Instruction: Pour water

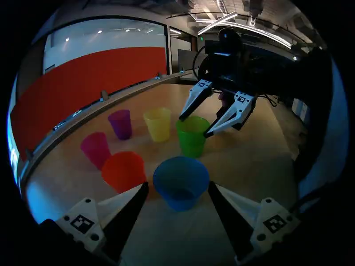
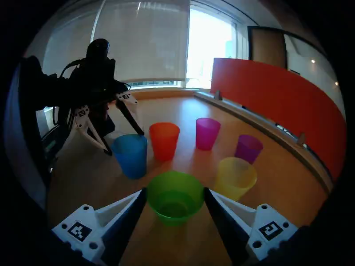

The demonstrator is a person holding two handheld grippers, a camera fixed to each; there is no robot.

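A blue cup [image 1: 181,181] stands on the wooden table [image 1: 248,150] between the fingers of my left gripper [image 1: 177,188], which is open, its tips close beside the cup's walls. A green cup [image 2: 174,197] stands between the fingers of my right gripper [image 2: 174,191], also open and close to the cup's sides. From the left gripper view, the right gripper [image 1: 193,127] straddles the green cup [image 1: 192,135]. From the right gripper view, the left gripper [image 2: 125,142] straddles the blue cup [image 2: 130,155]. I cannot tell whether either cup holds water.
Orange [image 1: 123,170], magenta [image 1: 95,148], purple [image 1: 120,124] and yellow [image 1: 157,124] cups stand close around the two. A raised ledge and a red wall panel [image 1: 80,84] run along the table's far side. A person's dark sleeve [image 1: 310,88] holds the right gripper.
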